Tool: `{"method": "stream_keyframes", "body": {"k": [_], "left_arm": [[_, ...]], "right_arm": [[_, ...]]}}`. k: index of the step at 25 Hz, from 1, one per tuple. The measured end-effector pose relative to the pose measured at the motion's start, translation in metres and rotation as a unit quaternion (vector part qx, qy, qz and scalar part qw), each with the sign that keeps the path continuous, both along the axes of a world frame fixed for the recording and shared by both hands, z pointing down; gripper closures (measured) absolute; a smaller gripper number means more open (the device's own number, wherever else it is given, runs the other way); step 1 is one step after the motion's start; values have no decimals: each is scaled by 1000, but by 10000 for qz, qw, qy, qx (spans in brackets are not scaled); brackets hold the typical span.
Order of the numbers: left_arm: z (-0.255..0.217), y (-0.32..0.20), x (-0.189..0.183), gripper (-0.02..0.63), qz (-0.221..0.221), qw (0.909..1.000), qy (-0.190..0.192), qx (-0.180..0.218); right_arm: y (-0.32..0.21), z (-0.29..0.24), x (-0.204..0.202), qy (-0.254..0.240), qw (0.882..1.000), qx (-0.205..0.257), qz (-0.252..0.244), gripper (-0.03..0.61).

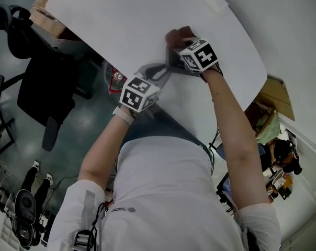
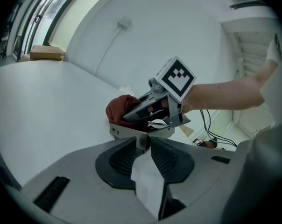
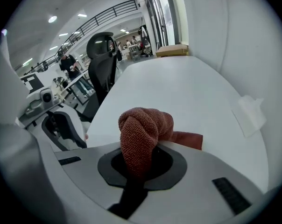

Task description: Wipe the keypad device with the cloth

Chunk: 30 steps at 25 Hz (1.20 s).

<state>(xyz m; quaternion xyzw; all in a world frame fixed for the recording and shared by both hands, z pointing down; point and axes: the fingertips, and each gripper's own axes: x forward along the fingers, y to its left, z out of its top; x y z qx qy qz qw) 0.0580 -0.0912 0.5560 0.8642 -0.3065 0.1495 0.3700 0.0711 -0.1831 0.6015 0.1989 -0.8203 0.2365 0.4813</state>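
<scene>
The keypad device [image 1: 175,63] is a flat grey box on the white table [image 1: 137,14], near its front edge. My left gripper [image 1: 160,73] reaches it from the left, and its jaws are closed on the near edge of the keypad device [image 2: 131,130]. The left gripper [image 2: 143,146] shows a narrow gap filled by that edge. My right gripper [image 1: 183,43] is over the device from the right, shut on a bunched red cloth [image 1: 177,35]. The cloth [image 3: 143,129] bulges out of the right gripper [image 3: 140,161] and rests on the device's top. The red cloth [image 2: 120,107] hides the keys.
A black office chair [image 1: 43,88] stands left of the table, below its edge. A cardboard box [image 1: 43,9] sits at the far left corner. A small white object [image 3: 250,111] lies on the table beyond the device. Cables and clutter [image 1: 275,150] lie on the floor at right.
</scene>
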Motion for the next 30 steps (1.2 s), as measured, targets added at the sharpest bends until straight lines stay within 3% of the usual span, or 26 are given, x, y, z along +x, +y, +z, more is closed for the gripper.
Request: {"method": "stream_keyframes", "body": {"k": [6,14,30], "left_arm": [[1,-2,-3,518,-36,9999,-99,-1],[2,0,-1,518,-82,9999,-79,-17],[3,1,0,518,-3,9999,77,-82]], "right_arm": [[-3,-31,30,124,9993,335,140,537],[48,-40,59,496,9974,-240,-462,537],[1,2,48,980,9944,-361,183,538]]}}
